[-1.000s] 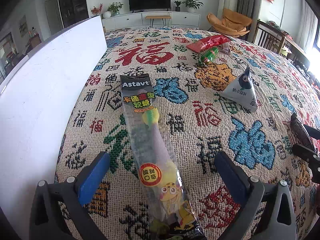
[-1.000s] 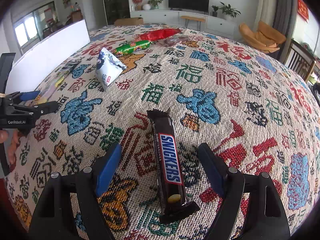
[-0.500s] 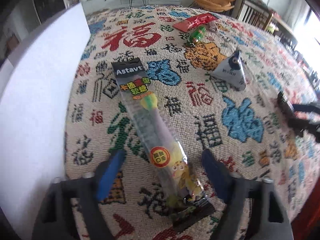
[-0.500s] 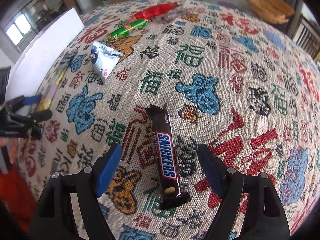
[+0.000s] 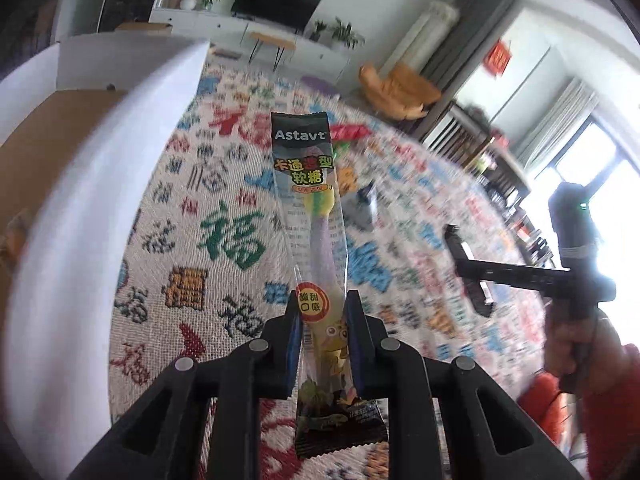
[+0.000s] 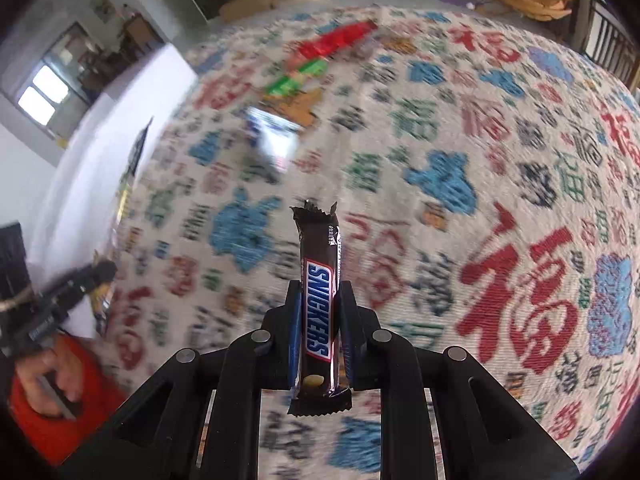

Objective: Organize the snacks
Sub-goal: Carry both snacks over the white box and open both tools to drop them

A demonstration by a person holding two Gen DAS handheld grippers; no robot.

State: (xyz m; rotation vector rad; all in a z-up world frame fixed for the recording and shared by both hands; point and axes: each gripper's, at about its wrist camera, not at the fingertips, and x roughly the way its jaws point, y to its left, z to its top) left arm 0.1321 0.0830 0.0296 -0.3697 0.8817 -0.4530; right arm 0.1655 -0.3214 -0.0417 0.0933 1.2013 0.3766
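A long clear Astavt gummy candy pack (image 5: pixel 308 184) sticks up and away from my left gripper (image 5: pixel 322 300), which is shut on its lower part and holds it above the patterned tablecloth (image 5: pixel 224 240). A Snickers bar (image 6: pixel 320 248) stands up between the pads of my right gripper (image 6: pixel 319 286), shut on its middle and lifted off the cloth. In the left wrist view the right gripper (image 5: pixel 468 272) shows at the right, held by a hand in a red sleeve. In the right wrist view the left gripper (image 6: pixel 96 276) appears blurred at the left edge.
A white box wall (image 5: pixel 100 184) runs along the table's left side, with a brown inside (image 5: pixel 52 128) behind it. A red packet (image 6: pixel 340 38), a green packet (image 6: pixel 296 78) and a white triangular pouch (image 6: pixel 276 140) lie on the far cloth. Chairs stand beyond the table.
Both grippers went from open around their snacks to shut on them. Both have lifted and tilted up, raising the candy pack and the Snickers bar off the cloth.
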